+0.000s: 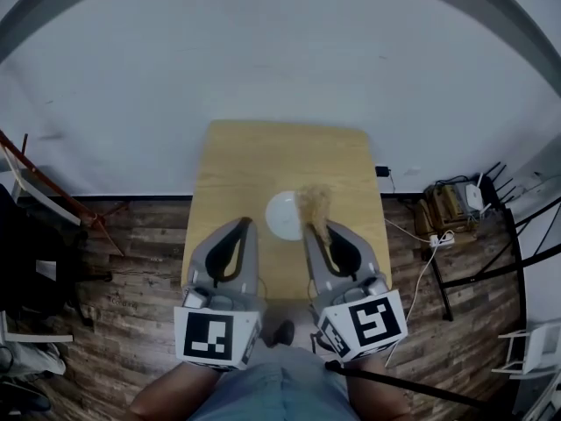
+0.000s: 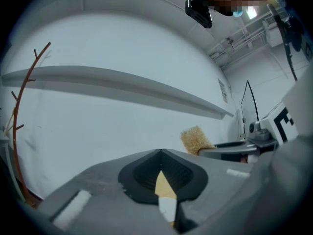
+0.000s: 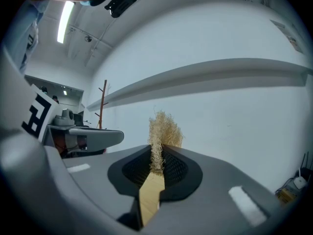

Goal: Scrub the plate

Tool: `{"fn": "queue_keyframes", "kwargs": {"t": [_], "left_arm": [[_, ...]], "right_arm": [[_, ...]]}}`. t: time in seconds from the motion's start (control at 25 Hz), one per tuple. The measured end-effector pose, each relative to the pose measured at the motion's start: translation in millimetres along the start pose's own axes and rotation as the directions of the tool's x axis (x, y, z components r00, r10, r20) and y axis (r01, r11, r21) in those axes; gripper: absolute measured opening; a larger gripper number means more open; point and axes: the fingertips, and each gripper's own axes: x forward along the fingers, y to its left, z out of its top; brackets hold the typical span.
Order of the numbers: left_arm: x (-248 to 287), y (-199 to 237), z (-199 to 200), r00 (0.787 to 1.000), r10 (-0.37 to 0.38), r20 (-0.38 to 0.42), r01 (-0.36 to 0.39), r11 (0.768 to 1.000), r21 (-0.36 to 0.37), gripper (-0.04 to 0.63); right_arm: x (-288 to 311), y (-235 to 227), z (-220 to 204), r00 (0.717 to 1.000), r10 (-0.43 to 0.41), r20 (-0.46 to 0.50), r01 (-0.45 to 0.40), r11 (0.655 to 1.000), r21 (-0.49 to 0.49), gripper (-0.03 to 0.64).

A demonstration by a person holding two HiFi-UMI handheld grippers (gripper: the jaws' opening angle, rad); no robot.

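Right gripper [image 3: 156, 155] clamps scrubber [image 3: 165, 127], seemingly over plate [image 1: 282, 217] rim; left gripper [image 2: 161, 152] closed, empty; table [image 1: 263, 152] far half open.

Left gripper [image 1: 246, 224] jaws together, empty; right gripper [image 1: 312, 229] clamped on scrubber [image 1: 314, 202].

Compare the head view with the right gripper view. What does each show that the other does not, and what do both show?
Head view only: the white plate and the plank floor.
Right gripper view only: the ceiling light overhead.
Both: the right gripper with its jaws shut on the straw-coloured scrubber, the left gripper beside it, and the wooden table, which is only a sliver between the jaws in the right gripper view.
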Motion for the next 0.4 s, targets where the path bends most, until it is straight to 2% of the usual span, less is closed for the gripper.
{"fn": "queue_keyframes", "kwargs": {"t": [0.4], "left_arm": [[12, 7, 0, 0.998, -0.062, 0.023, 0.062, 0.998, 0.012, 0.021]], "right_arm": [[7, -1, 0, 0.999, -0.054, -0.006, 0.054, 0.998, -0.023, 0.041]]}}
